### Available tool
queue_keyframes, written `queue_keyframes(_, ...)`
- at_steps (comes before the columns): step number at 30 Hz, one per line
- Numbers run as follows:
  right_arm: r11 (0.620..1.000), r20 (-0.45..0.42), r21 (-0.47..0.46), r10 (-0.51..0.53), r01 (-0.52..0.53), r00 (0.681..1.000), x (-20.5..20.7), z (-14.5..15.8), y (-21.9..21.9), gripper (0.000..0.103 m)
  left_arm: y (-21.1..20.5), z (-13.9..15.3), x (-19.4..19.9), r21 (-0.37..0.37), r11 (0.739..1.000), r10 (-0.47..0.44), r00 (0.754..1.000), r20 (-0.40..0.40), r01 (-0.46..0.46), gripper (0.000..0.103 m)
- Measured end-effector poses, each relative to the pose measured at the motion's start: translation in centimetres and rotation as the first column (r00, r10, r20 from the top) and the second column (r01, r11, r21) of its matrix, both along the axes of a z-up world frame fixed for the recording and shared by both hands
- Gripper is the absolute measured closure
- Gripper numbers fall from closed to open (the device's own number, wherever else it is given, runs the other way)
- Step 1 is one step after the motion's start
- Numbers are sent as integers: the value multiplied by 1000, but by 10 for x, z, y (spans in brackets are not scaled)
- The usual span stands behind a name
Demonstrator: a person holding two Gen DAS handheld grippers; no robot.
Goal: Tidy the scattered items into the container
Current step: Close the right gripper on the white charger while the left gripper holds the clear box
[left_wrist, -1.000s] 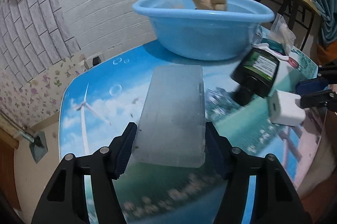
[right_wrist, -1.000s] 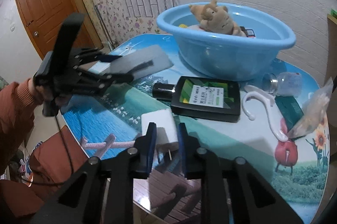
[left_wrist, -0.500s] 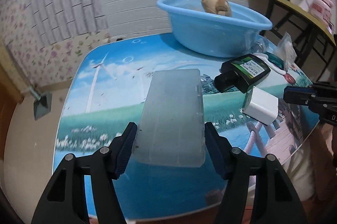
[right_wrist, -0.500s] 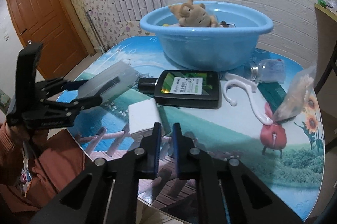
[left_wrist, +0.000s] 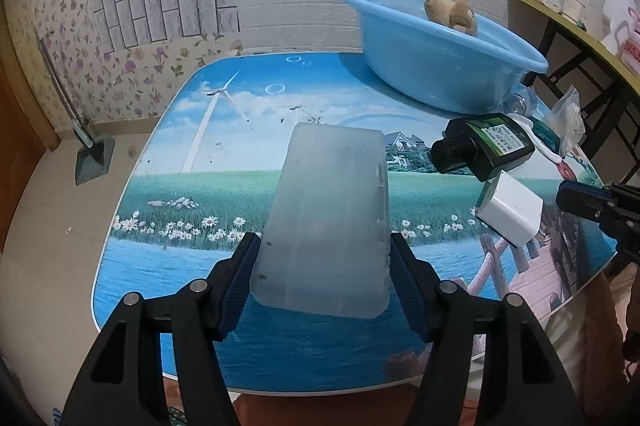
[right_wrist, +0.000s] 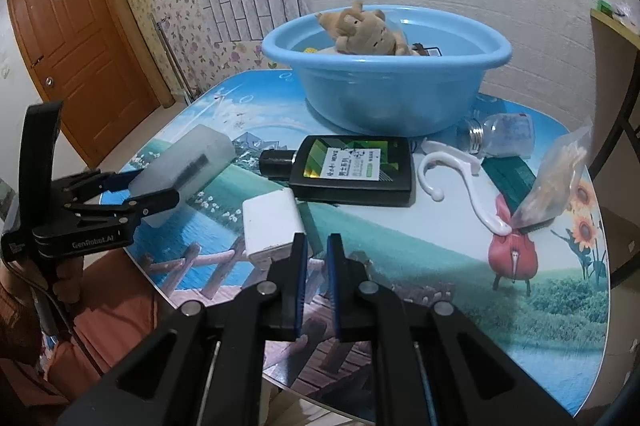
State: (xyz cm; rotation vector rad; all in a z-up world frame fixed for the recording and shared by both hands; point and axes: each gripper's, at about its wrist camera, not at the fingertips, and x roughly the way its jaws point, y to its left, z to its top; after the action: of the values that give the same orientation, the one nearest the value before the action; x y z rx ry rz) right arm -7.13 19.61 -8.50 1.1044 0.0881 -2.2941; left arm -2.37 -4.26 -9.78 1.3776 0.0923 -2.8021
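While the blue basin (right_wrist: pixel 388 86) stands at the far side of the bench (right_wrist: pixel 440 266) with a tan plush toy (right_wrist: pixel 364 30) already in it, a clutter lies on the near side of it: a flat black bottle (right_wrist: pixel 352 166) on its side, just in front of the basin, a clear small bottle (right_wrist: pixel 500 136), a white hook (right_wrist: pixel 460 178) and a clear snack bag (right_wrist: pixel 560 178) nearer the bench's right edge. Nearer than the black bottle lies a white charger (right_wrist: pixel 270 222). The left gripper (left_wrist: pixel 322 282) has its fingers (left_wrist: pixel 236 282) closed on a frosted plastic case (left_wrist: pixel 328 210), held above the bench well away from the basin. The right gripper (right_wrist: pixel 316 266) has its fingers pinched almost together on the charger's prongs. A printed landscape covers the bench. White brick-pattern and floral wallpaper stand behind the basin, and a brown door (right_wrist: pixel 76 66) to its left.
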Motion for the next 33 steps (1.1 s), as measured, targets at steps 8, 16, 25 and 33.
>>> queue_keyframes(8, 1000, -29, -13, -23, 23, 999, 3, 6, 12, 83, 2, -2, 0, -6, 1000, -4, 1000, -8, 3, 39)
queue_keyframes(16, 1000, -28, 1, 27, -27, 999, 6, 4, -2, 62, 0, -5, -5, 10, 1000, -8, 1000, 5, 8, 39)
queue_keyframes(25, 992, -39, 34, 125, -124, 991, 2, -2, -42, 46, 3, -8, -11, -7, 1000, -25, 1000, 0, 25, 39)
queue_keyframes(33, 991, -13, 60, 121, -120, 993, -6, -20, -46, 64, 4, -8, -15, 12, 999, -33, 999, -27, 34, 41)
